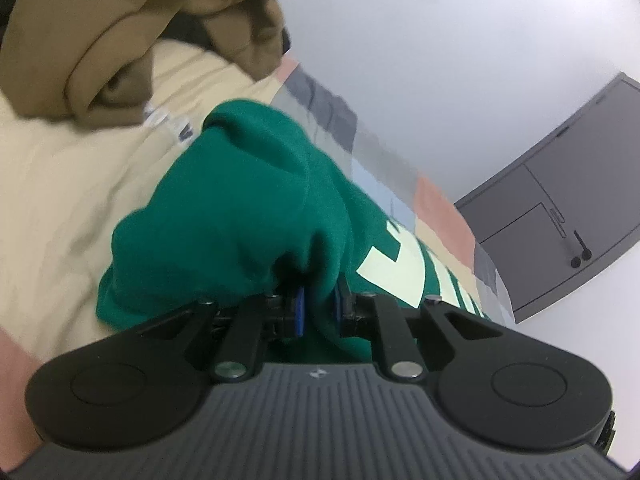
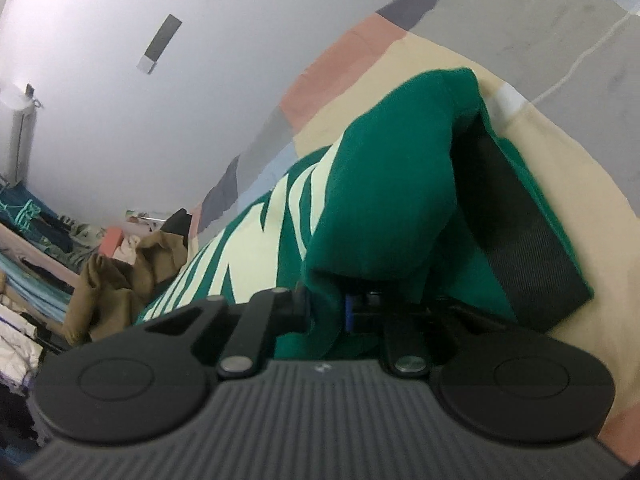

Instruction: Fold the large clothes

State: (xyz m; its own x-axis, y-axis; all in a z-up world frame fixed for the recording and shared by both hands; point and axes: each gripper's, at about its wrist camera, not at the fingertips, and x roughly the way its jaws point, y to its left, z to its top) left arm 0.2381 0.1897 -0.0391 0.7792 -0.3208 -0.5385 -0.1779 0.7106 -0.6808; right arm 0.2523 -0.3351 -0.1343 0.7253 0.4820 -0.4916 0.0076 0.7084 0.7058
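Note:
A green sweatshirt point(image 1: 240, 208) with large pale lettering lies on a patchwork bedcover. My left gripper point(image 1: 320, 304) is shut on a bunched fold of the green fabric, which drapes over the blue pads and hides the fingertips. In the right wrist view the same green sweatshirt point(image 2: 384, 208) shows its pale letters and a dark ribbed hem band point(image 2: 524, 248). My right gripper point(image 2: 328, 308) is shut on another fold of it; the fabric covers the fingertips.
A brown garment point(image 1: 132, 44) lies heaped on the cream bedcover point(image 1: 60, 184) beyond the left gripper, and also shows in the right wrist view point(image 2: 116, 284). A grey cabinet point(image 1: 568, 200) stands by the white wall. Shelves with piled clothes point(image 2: 28, 248) stand at far left.

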